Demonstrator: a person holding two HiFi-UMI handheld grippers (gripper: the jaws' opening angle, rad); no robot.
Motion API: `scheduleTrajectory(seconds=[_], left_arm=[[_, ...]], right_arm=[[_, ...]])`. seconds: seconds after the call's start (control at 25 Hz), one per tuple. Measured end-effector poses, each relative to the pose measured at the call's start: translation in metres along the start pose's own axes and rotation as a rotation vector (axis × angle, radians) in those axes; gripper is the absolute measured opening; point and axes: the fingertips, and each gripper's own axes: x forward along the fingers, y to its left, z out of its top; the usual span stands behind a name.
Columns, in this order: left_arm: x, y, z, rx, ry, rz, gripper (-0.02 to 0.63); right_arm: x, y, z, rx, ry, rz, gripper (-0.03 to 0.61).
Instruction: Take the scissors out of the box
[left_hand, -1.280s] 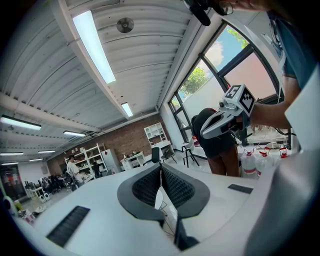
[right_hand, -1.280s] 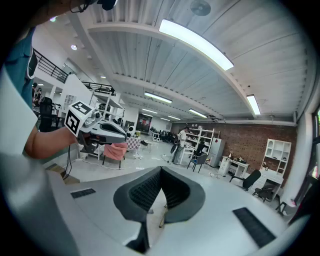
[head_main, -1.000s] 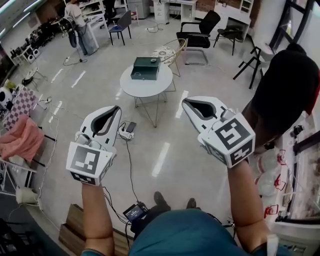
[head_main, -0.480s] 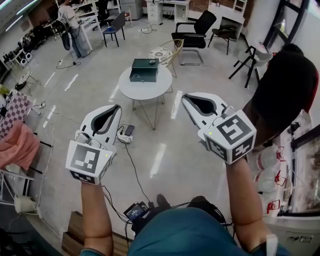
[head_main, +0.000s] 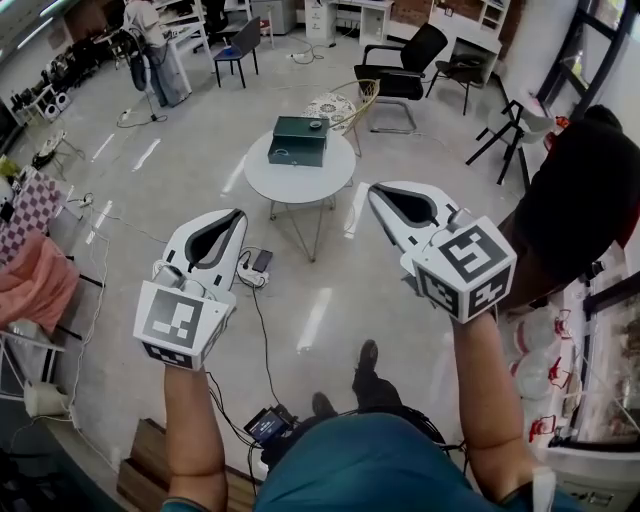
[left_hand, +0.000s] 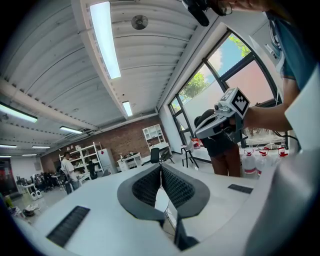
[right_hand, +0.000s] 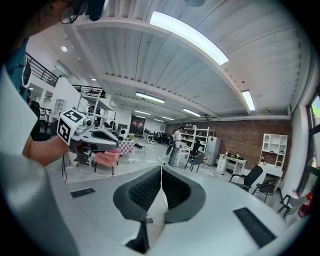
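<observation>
A dark green box (head_main: 298, 140) sits shut on a small round white table (head_main: 300, 171) some way ahead in the head view. No scissors show. My left gripper (head_main: 236, 215) is held up at the left, well short of the table, its jaws shut with nothing between them. My right gripper (head_main: 373, 193) is raised at the right, also shut and empty. Each gripper view looks level across the room: the left gripper (left_hand: 160, 167) faces the right one (left_hand: 220, 121), and the right gripper (right_hand: 161, 170) faces the left one (right_hand: 82, 132).
A power strip (head_main: 250, 268) and cables lie on the shiny floor below the table. A wire chair (head_main: 345, 105) and black office chairs (head_main: 405, 62) stand behind it. A person in dark clothes (head_main: 575, 200) is at the right. A pink cloth (head_main: 35, 285) drapes at the left.
The view has shifted a little and the table with the box sits slightly nearer. A foot now shows stepping forward below. Both grippers stay shut and raised.
</observation>
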Motion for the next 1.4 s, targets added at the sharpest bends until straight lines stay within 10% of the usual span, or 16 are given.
scheduleTrajectory(seconds=[1.4], left_arm=[[0.442, 0.104, -0.005, 0.005, 0.135, 0.143, 0.023]], right_arm=[[0.252, -0.398, -0.065, 0.041, -0.034, 0.234, 0.038]])
